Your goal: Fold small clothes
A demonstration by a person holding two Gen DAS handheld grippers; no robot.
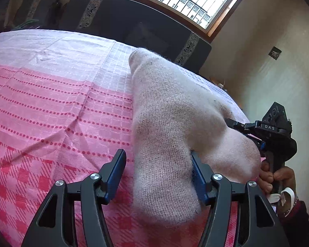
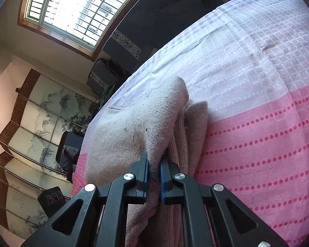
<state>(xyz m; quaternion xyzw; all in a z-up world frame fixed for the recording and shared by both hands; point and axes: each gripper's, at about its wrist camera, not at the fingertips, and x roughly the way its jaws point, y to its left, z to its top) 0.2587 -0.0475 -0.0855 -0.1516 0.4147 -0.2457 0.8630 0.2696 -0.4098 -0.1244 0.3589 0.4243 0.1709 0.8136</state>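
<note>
Between the left gripper's (image 1: pixel 158 170) jaws lies the near end of a pale knitted sock (image 1: pixel 166 123), resting on the pink cloth (image 1: pixel 51 103) — the jaws stand well apart, one blue pad off to the left on bare cloth, the other right against the sock's edge, and they clamp nothing. From there the sock runs forward and away from the left gripper, its far end near the white checked part of the cloth.

To the right of the left gripper, the right gripper (image 2: pixel 153 165) comes in from the side, held by a hand (image 1: pixel 278 175). Its jaws are nearly shut on a pinch of the knit; in its own view the fabric bunches up between the two pads and a fold of sock rises just ahead of them, with a second layer lying beside it to the right.

The step in hand looks like the fold itself: the right gripper has a hold of one part of the sock, while the left stands open over the other end, either just let go or about to pin it. Which of the two I cannot tell.

Next, I judge, the right gripper needs to carry its pinch over the rest of the sock and lay it flat, edges lined up — the left should steady the near end so the soft knit does not drag along the cloth.
</note>
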